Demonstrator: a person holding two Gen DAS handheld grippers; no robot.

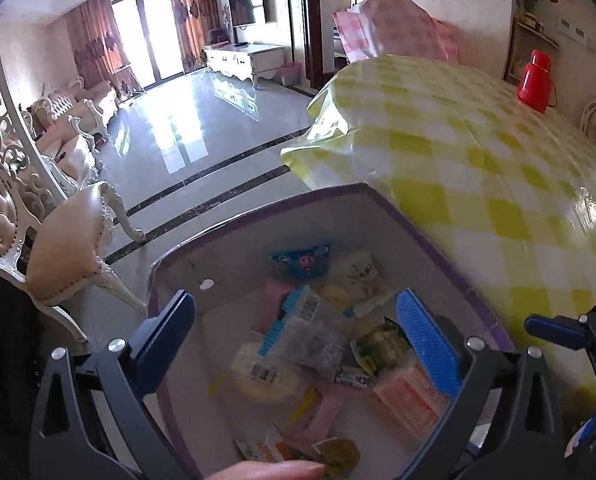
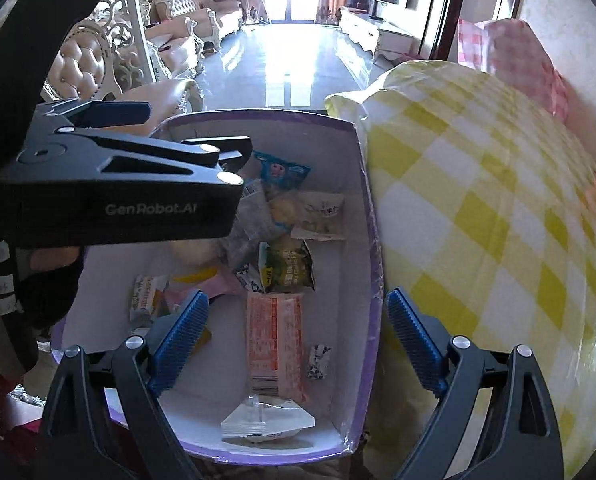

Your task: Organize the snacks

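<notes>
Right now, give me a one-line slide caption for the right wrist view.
Open right gripper over the purple-rimmed snack box, left gripper alongside.

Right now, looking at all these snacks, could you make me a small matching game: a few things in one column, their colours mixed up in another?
Things:
1. Thermos jug
2. Tablecloth checks
3. Snack box rim
4. Long wafer-style packet

Colours:
A. Purple
B. Orange-pink
C. Red
D. Yellow and white

Pairs: 1-C, 2-D, 3-A, 4-B
</notes>
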